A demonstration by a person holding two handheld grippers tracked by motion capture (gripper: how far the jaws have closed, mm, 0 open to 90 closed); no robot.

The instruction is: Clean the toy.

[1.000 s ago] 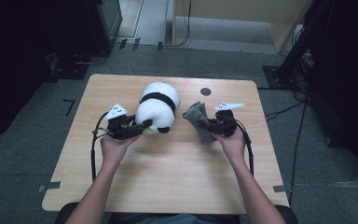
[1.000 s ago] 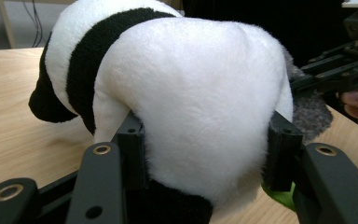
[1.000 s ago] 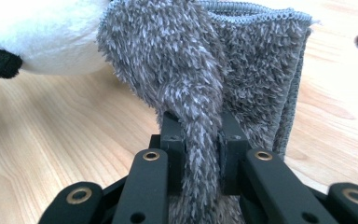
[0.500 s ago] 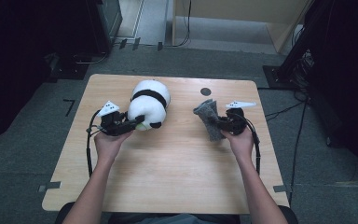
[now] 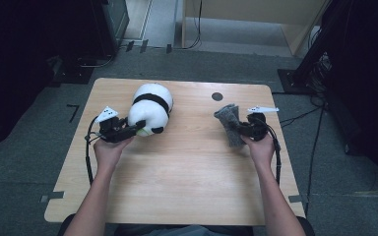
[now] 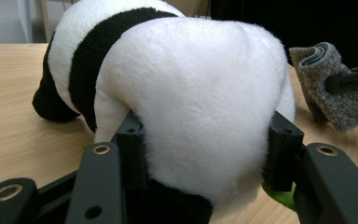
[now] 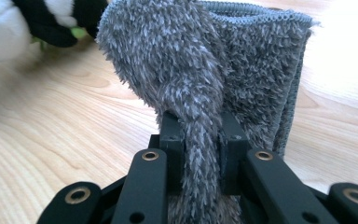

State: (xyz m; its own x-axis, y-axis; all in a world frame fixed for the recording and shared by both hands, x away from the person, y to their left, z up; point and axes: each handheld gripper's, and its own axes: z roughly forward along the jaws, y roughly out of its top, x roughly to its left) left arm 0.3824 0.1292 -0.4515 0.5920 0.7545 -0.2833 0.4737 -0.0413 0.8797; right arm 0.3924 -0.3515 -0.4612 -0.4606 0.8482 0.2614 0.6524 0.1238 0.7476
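Left tool (image 5: 137, 129) squeezes the soft, light plush panda (image 5: 149, 108) at its near end; right tool (image 5: 236, 129) pinches a limp grey cloth (image 5: 228, 123) fold above the worktop (image 5: 177, 182)

plush panda (image 6: 191, 93), shaggy cloth (image 7: 205, 60), wood table (image 5: 177, 177)

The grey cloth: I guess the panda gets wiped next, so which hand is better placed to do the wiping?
Probably the right. The right gripper already has its fingers pinched on a fold of the grey cloth, while the left gripper is clamped on the plush panda and can steady it.
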